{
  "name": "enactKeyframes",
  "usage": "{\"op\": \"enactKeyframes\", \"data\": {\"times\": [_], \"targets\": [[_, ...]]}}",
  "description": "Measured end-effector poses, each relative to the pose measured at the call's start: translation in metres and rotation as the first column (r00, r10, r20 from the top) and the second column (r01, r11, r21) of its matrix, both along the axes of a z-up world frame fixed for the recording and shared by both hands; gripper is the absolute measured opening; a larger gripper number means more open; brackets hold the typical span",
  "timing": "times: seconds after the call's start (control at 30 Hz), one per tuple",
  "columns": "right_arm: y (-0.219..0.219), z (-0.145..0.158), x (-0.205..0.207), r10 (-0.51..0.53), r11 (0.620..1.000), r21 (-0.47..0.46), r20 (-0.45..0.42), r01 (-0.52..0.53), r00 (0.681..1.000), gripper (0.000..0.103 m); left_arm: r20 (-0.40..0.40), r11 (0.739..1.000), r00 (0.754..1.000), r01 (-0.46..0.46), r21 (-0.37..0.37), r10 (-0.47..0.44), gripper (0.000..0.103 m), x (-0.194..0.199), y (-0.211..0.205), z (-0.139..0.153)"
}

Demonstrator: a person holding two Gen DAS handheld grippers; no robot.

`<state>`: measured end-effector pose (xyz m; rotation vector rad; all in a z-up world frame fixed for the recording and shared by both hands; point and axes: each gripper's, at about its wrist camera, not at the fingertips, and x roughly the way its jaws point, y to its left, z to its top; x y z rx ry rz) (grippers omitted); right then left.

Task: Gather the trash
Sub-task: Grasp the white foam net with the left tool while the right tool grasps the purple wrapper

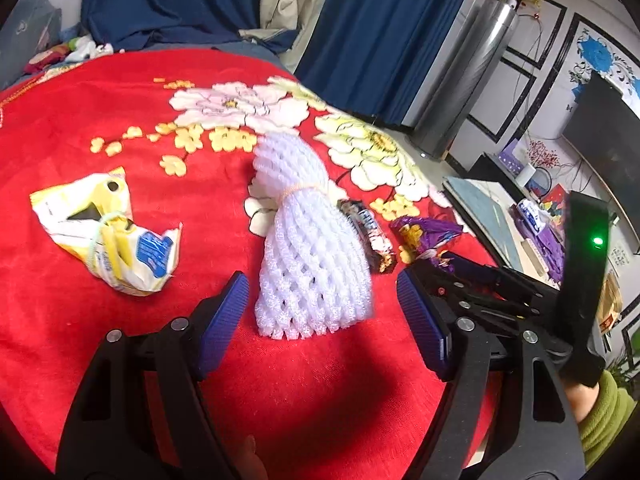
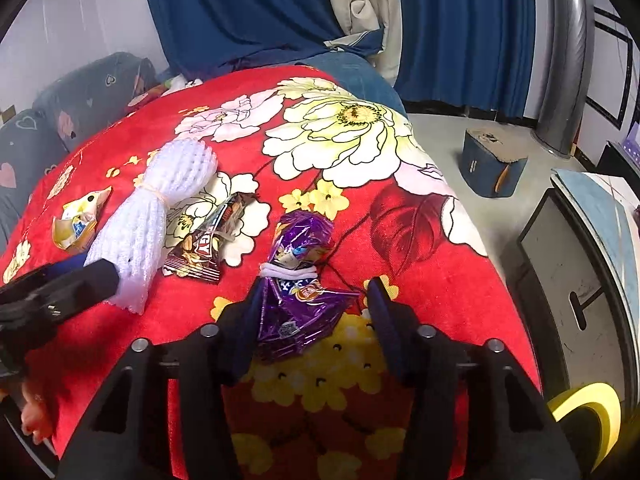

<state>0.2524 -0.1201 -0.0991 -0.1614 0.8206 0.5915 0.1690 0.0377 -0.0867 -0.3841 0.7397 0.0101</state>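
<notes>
Four pieces of trash lie on the red flowered blanket. With the white foam fruit net as landmark, the yellow bag is left of it, and the brown snack wrapper and the purple chip bag are right of it. The left gripper is apart around the net's near end. The right gripper is apart around the chip bag. In my judgement each should go a little lower, then close slowly on the middle, so the blanket is not pinched.

Your L wrist cam sits low, close over the red blanket, facing fwd toward the curtains. R wrist cam: same heading, further right. Both views share the foam net and purple wrapper.
</notes>
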Motion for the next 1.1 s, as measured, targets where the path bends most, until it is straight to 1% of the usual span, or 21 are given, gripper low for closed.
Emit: {"op": "enactKeyframes", "data": {"times": [0.03,0.07,0.17,0.23,0.3,0.33,0.37,0.43,0.5,0.57,0.73,0.97,1.1], "targets": [[0.002,0.0,-0.001,0.001,1.0,-0.002,0.009,-0.001,1.0,0.045,-0.011,1.0,1.0,-0.006,0.0,0.006,0.062,0.001,0.0,-0.002],[0.003,-0.001,-0.004,0.001,1.0,0.0,0.016,-0.001,1.0,0.041,-0.023,1.0,1.0,-0.011,-0.003,0.011,0.061,0.003,0.001,-0.004],[0.003,-0.002,-0.009,-0.015,1.0,0.009,0.032,0.015,0.999,0.039,-0.03,1.0,0.999,-0.016,-0.013,0.016,0.058,0.002,0.004,-0.008],[0.002,-0.002,-0.01,-0.03,0.999,0.027,0.028,0.029,0.999,0.037,-0.032,1.0,0.999,-0.021,-0.006,0.02,0.049,0.002,0.004,-0.008],[-0.001,-0.001,-0.012,-0.039,0.998,0.046,0.019,0.038,0.999,0.035,-0.035,1.0,0.999,-0.017,-0.01,0.017,0.038,0.001,0.004,-0.01],[-0.002,0.0,-0.014,-0.04,0.998,0.053,0.018,0.039,0.999,0.035,-0.035,1.0,0.999,-0.018,-0.011,0.017,0.036,0.001,0.005,-0.01],[-0.003,0.0,-0.016,-0.04,0.997,0.059,0.019,0.039,0.999,0.034,-0.033,1.0,0.999,-0.017,-0.014,0.017,0.031,0.001,0.004,-0.011],[-0.007,-0.001,-0.022,-0.047,0.996,0.074,0.016,0.046,0.999,0.034,-0.03,1.0,1.0,-0.006,-0.017,0.006,0.027,-0.001,0.004,-0.011],[-0.01,0.001,-0.026,-0.055,0.995,0.089,0.008,0.054,0.998,0.032,-0.024,1.0,1.0,0.007,-0.018,-0.007,0.021,-0.003,0.003,-0.009],[-0.012,0.003,-0.03,-0.058,0.992,0.114,-0.01,0.059,0.998,0.032,-0.022,1.0,1.0,0.021,-0.008,-0.021,0.02,-0.005,0.0,-0.008],[-0.012,0.007,-0.046,-0.037,0.992,0.124,-0.012,0.038,0.999,0.031,-0.013,0.999,0.999,0.038,0.021,-0.037,0.019,-0.014,-0.005,-0.005],[-0.012,0.009,-0.067,-0.004,0.991,0.137,-0.024,0.007,1.0,0.031,0.008,0.999,0.999,0.048,0.016,-0.048,0.019,-0.027,-0.004,0.002],[-0.015,0.013,-0.077,0.006,0.99,0.144,-0.023,-0.003,1.0,0.031,0.038,0.999,0.998,0.047,0.019,-0.048,0.019,-0.036,-0.002,0.011]]}}
